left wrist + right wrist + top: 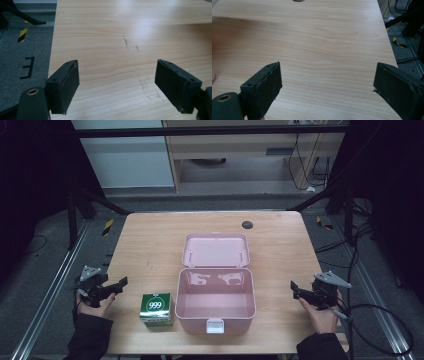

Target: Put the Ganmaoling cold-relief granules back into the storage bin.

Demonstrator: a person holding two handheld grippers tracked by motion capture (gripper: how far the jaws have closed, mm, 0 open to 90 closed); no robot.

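Cardboard is what the small green-and-white box printed "999" (156,309) looks to be made of, so it should be light and fairly stiff, though its thin walls would probably dent under a hard squeeze. It is sitting upright near the front edge of the pale wooden table (150,245), just beside the left wall of the open pink plastic case (215,305), whose lid is lying back flat behind it and whose tub is looking empty.

The left gripper (120,283) is hovering near the table's left edge, a little apart from the green box, with its jaws spread wide and gripping nothing; in the left gripper view its pads (71,83) are framing bare wood. The right gripper (295,287) is waiting near the right edge, well apart from the case, equally wide open and empty.

Judging from the layout, the box is likely going into the case. Its printed faces may be slightly slick, so pinching two opposite flat sides around mid-height, with moderate pressure, seems the safest hold. The left gripper is placed better for this.
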